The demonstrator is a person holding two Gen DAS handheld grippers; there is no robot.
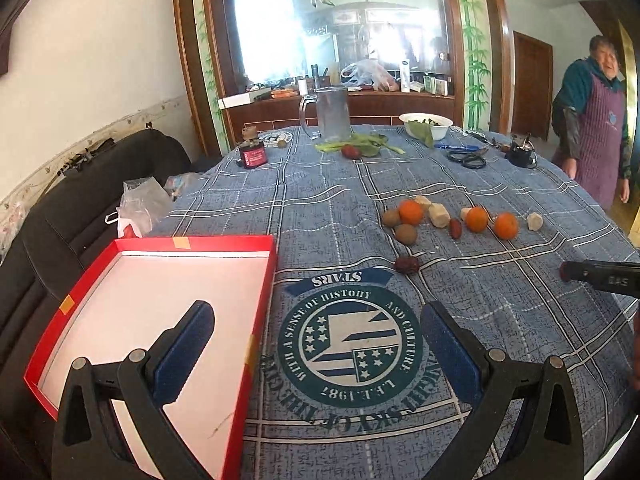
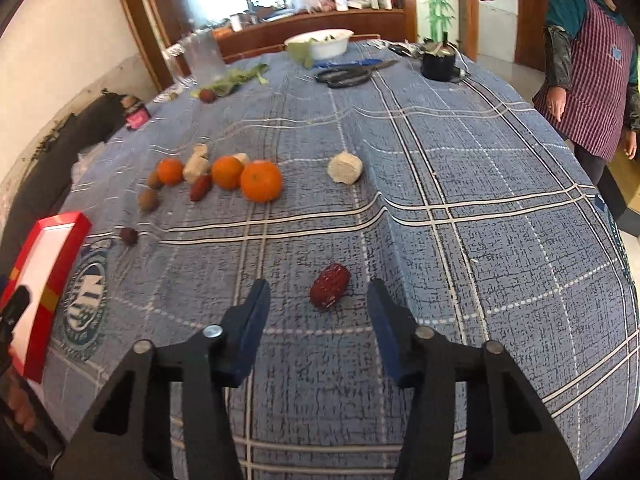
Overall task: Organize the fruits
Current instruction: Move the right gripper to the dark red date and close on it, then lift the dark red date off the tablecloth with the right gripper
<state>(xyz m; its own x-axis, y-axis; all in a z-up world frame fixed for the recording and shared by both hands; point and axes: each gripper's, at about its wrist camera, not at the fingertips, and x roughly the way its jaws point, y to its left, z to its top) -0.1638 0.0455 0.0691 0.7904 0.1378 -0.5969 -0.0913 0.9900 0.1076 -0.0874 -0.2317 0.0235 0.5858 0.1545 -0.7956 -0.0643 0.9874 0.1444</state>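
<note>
The left gripper (image 1: 316, 340) is hanging with its jaws spread wide and nothing between them, one blue pad (image 1: 188, 344) over the white floor of the red-walled box lid (image 1: 160, 242), the other over the round printed emblem (image 1: 348, 344) on the blue plaid tablecloth (image 2: 460, 240). The lid is sitting at the table's near left edge, its outer corner just past the cloth above a dark chair (image 1: 120, 160).

The right gripper (image 2: 318, 296) is also gaping, hovering low over a lone red date (image 2: 330, 285) that is lying on the cloth between the fingertips and a little ahead of them, touched by neither pad.

The rest of the fruit is lying in a loose row mid-table, well apart from the lid: three oranges (image 2: 261, 181), two brown kiwis (image 1: 406, 234) at the row's left end, pale peeled chunks (image 1: 437, 215) (what they are, I cannot tell) and a second date (image 2: 200, 188) tucked among the oranges. One pale chunk (image 2: 345, 168) is sitting alone to the right, and a darker date (image 1: 407, 265) is lying between the row and the lid.

Open cloth is stretching between lid and fruit. The far edge is holding a clear mug (image 1: 330, 114), white bowl (image 1: 426, 124), green pods (image 1: 360, 146) and scissors (image 1: 468, 157). A person in a striped apron (image 2: 592, 76) is standing by the right rim.
</note>
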